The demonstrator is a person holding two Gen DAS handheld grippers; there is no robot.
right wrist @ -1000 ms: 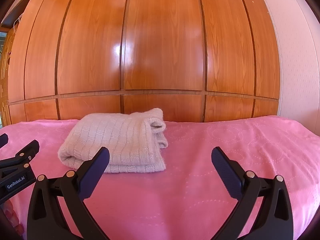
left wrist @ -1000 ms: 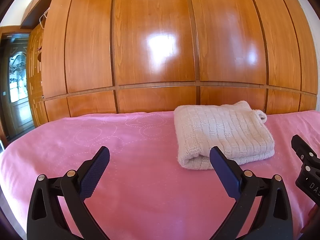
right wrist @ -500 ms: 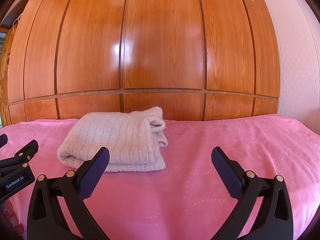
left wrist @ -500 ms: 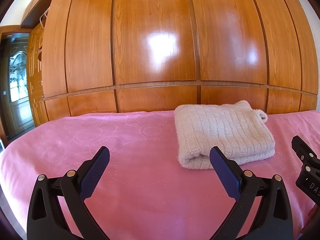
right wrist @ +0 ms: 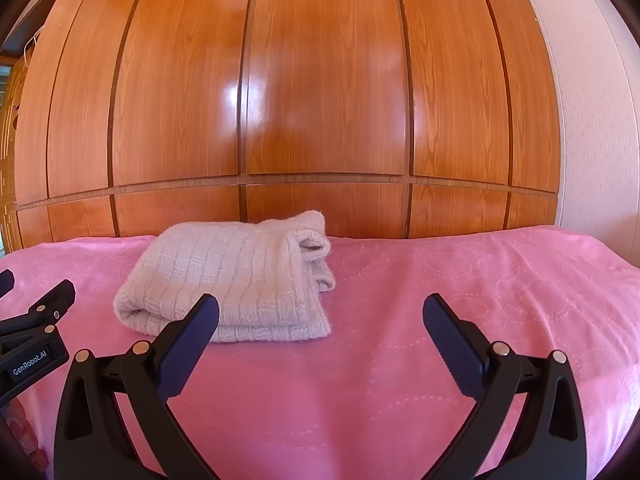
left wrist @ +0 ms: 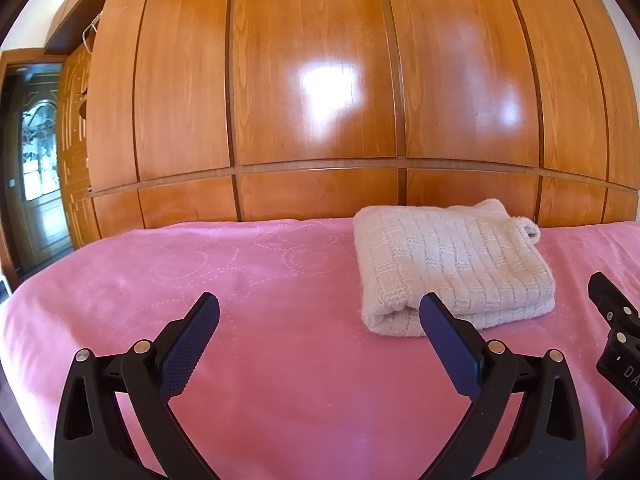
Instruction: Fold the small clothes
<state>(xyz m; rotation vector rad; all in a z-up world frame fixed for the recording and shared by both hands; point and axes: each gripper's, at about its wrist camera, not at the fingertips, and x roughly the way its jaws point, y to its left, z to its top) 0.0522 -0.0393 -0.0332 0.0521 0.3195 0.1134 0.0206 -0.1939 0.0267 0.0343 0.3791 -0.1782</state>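
A cream knitted garment (left wrist: 452, 264) lies folded into a thick rectangle on the pink bedspread (left wrist: 256, 280), near the far edge. In the right wrist view the same folded garment (right wrist: 236, 280) sits left of centre, with a rolled cuff showing at its right end. My left gripper (left wrist: 320, 320) hovers open above the bedspread, nearer than the garment and left of it, holding nothing. My right gripper (right wrist: 320, 320) is open too, nearer than the garment and to its right, empty. Each view shows the other gripper at its edge.
A glossy wooden wardrobe (left wrist: 316, 92) stands right behind the bed. A dark doorway (left wrist: 36, 152) opens at the far left. A pale wall (right wrist: 592, 120) rises at the right. Bare pink bedspread (right wrist: 500, 280) spreads on both sides of the garment.
Both grippers have drifted very slightly; the garment appears a touch lower in the right wrist view. Nothing was taken hold of or let go.
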